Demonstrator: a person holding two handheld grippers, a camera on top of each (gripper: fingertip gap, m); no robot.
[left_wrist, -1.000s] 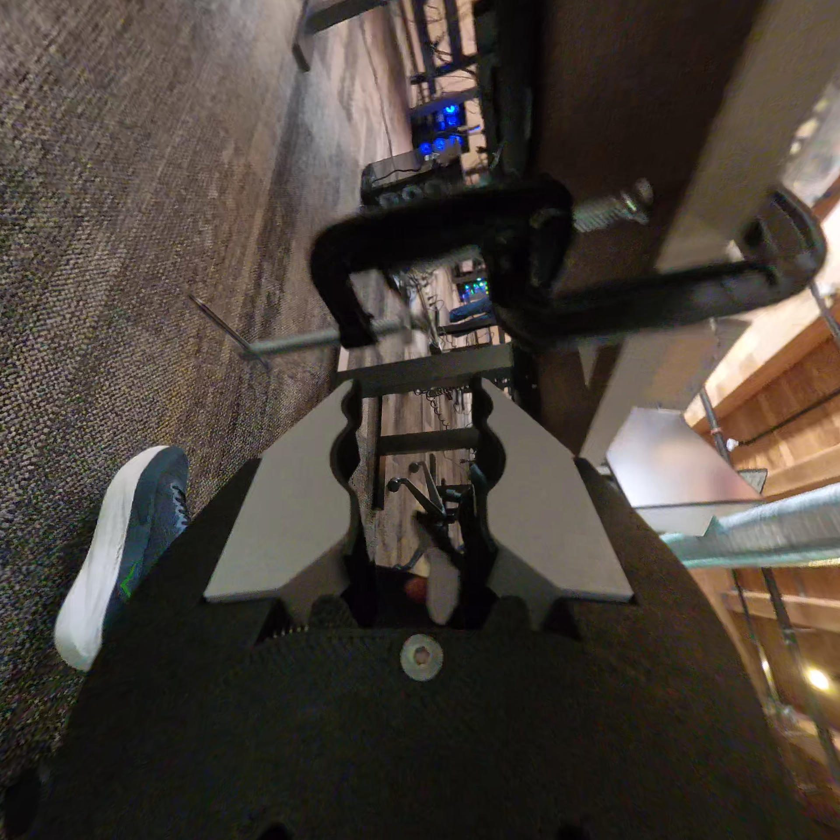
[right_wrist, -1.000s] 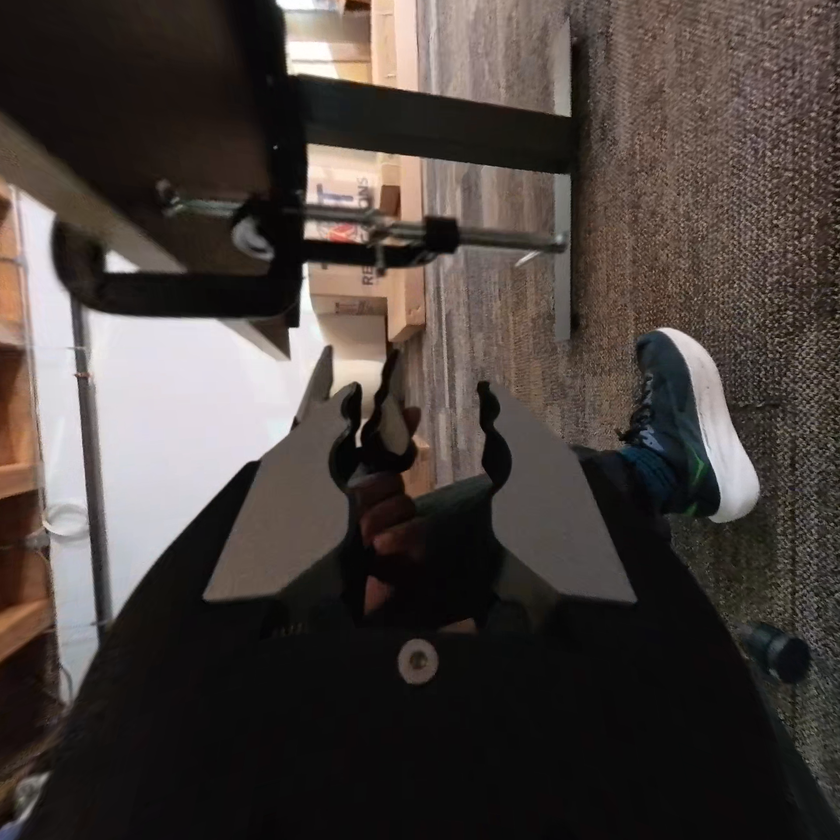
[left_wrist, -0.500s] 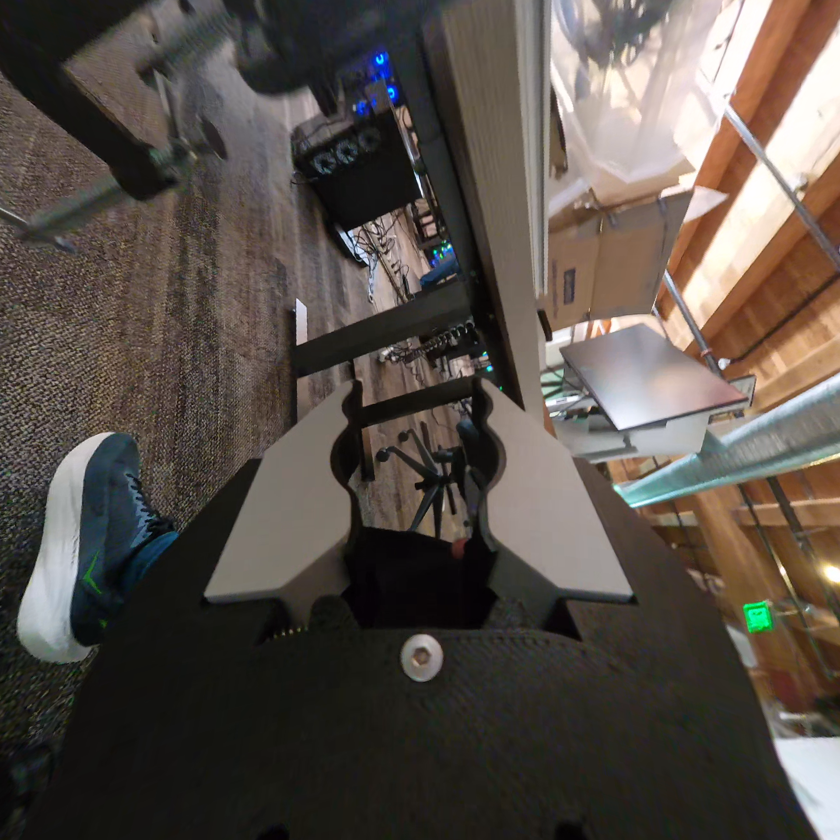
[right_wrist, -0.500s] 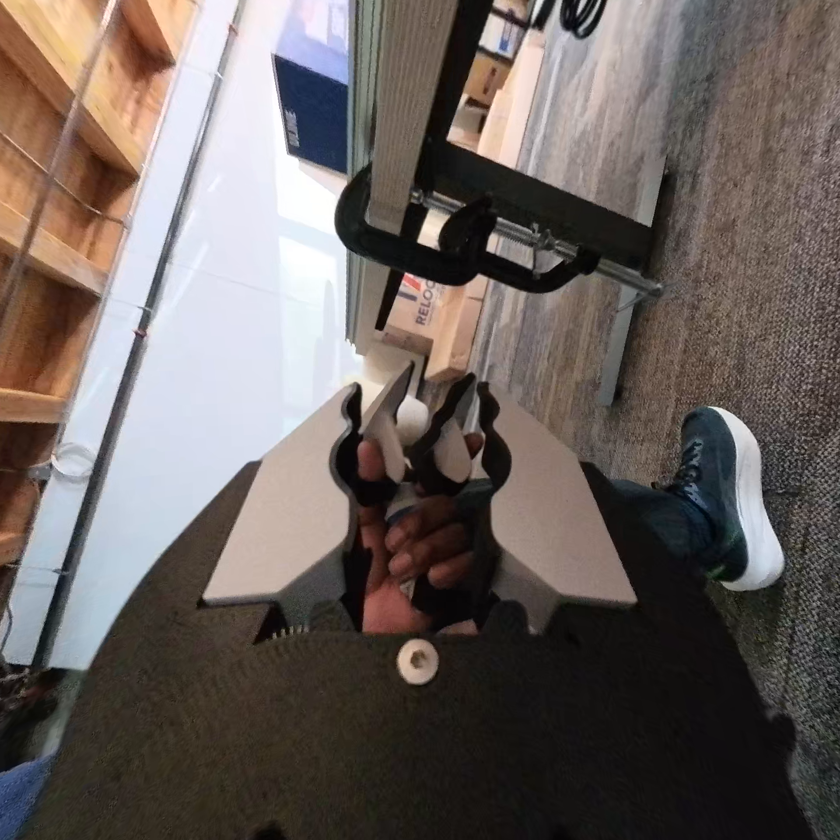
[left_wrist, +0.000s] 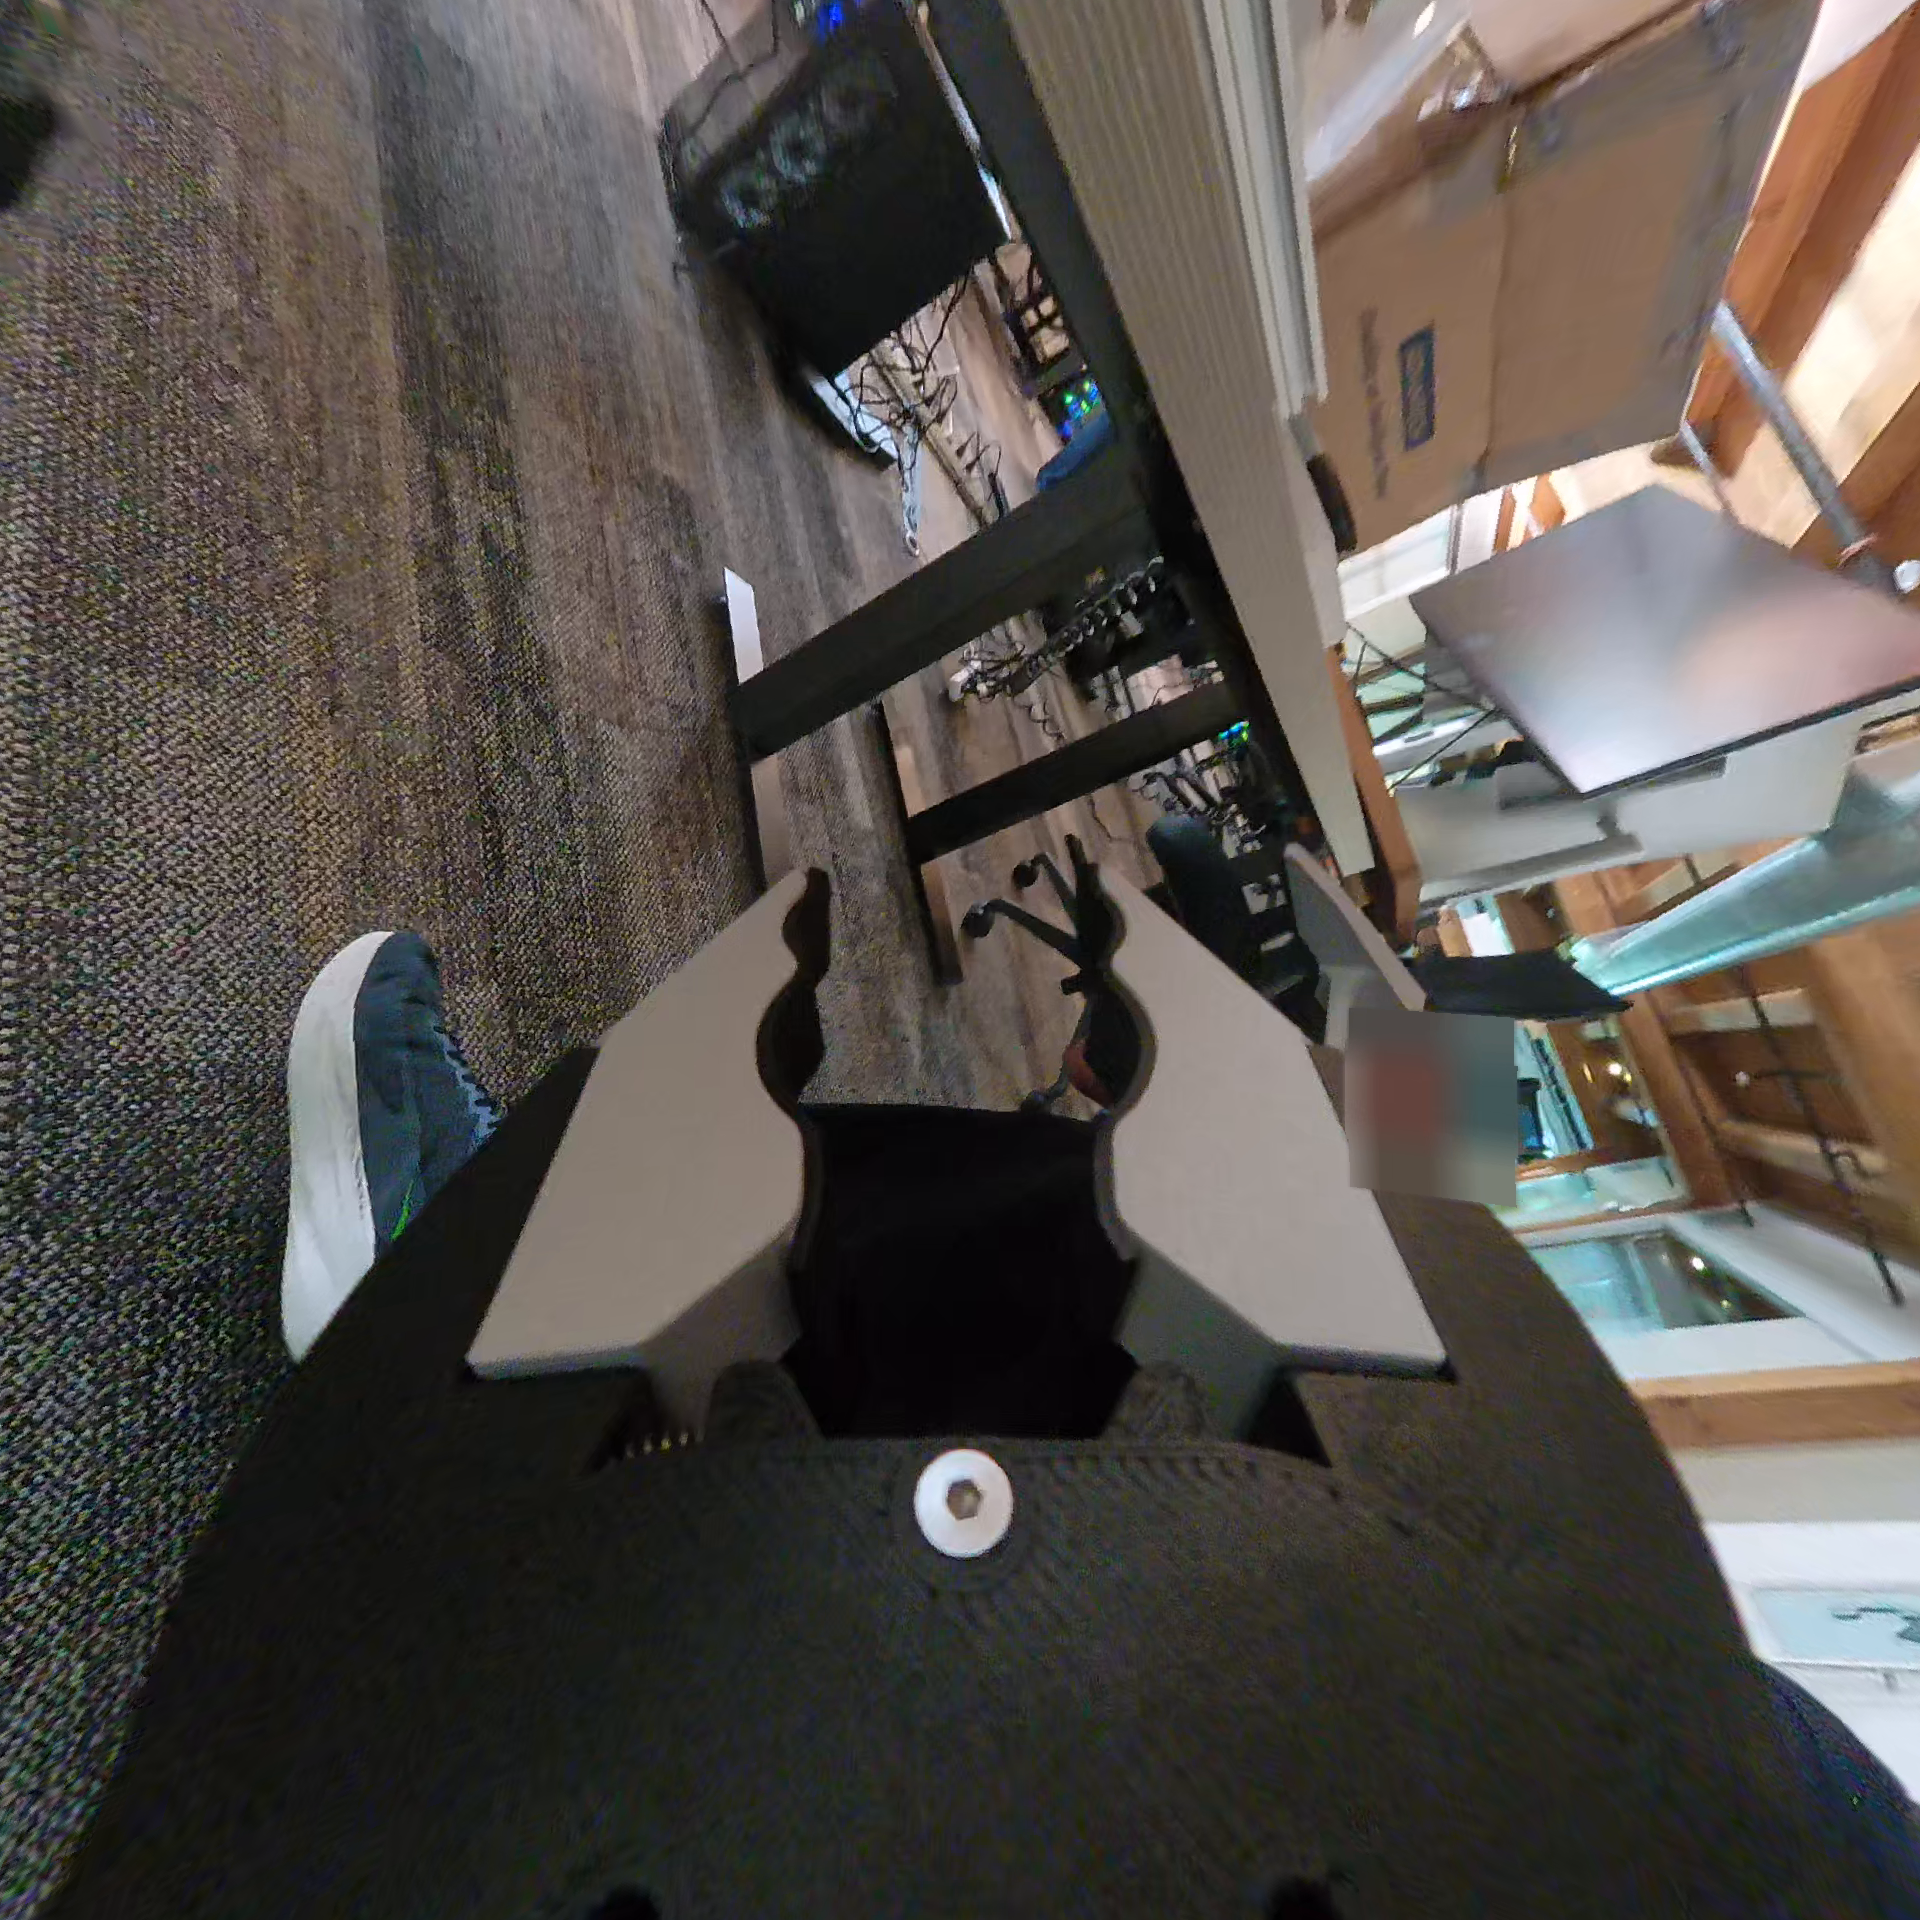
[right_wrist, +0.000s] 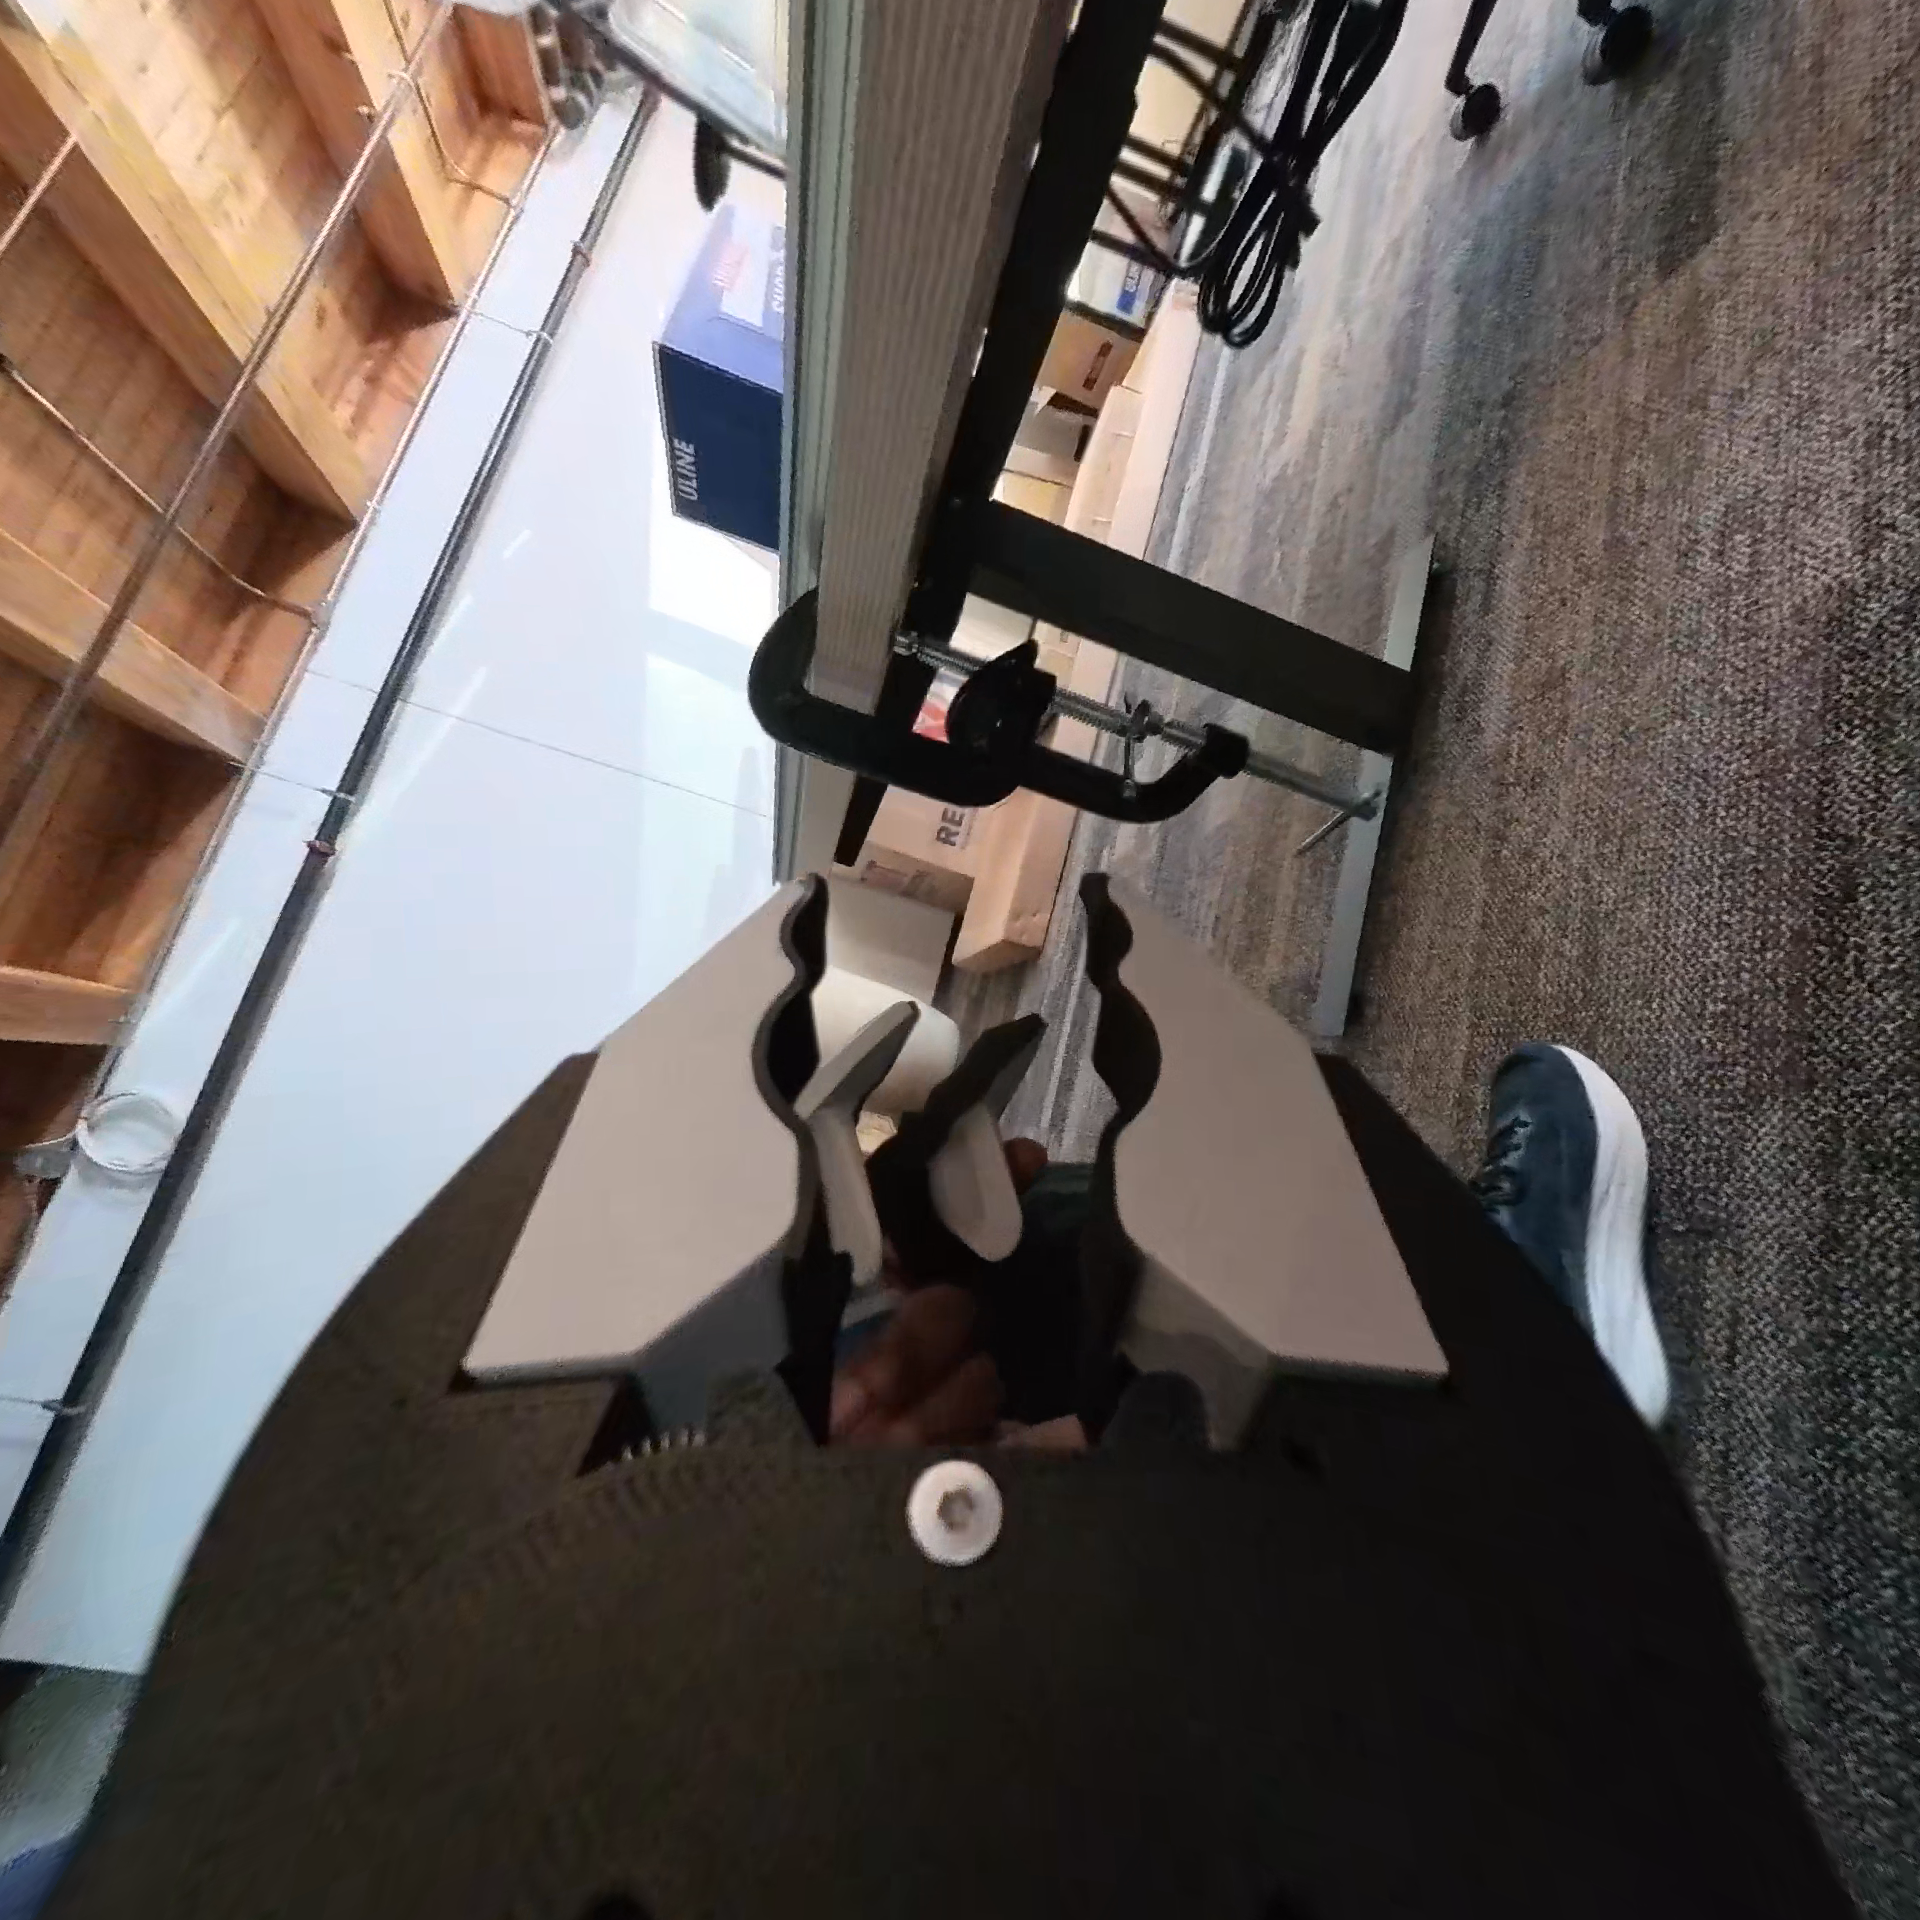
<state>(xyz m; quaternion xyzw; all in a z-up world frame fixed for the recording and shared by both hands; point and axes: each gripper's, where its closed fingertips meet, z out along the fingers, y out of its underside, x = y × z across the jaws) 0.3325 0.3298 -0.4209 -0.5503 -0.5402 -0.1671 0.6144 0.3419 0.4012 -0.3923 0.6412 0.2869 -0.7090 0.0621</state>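
Observation:
Both views are turned sideways, with carpet on one side and the ceiling on the other. My left gripper (left_wrist: 956, 904) is open and empty in the air, pointing along the floor past a black table leg (left_wrist: 935, 623). My right gripper (right_wrist: 951, 904) is open and empty. Beyond its fingers, two linked black C-clamps (right_wrist: 883, 748) grip the end of a pale table top (right_wrist: 894, 364), a long screw sticking out toward the carpet. The other gripper (right_wrist: 914, 1122), held by a hand (right_wrist: 914, 1351), shows close in front of my right gripper, between its fingers.
A person's dark shoe with a white sole rests on the grey carpet (left_wrist: 353, 1122) and also shows in the right wrist view (right_wrist: 1579, 1195). A black computer case (left_wrist: 842, 187), an office chair (left_wrist: 1049, 935) and cardboard boxes (left_wrist: 1455, 312) stand farther off. Wooden beams (right_wrist: 156, 416) cross the ceiling.
Both grippers have pulled back from the clamps. The clamps have left the left wrist view and look smaller and farther in the right wrist view. Both stay open.

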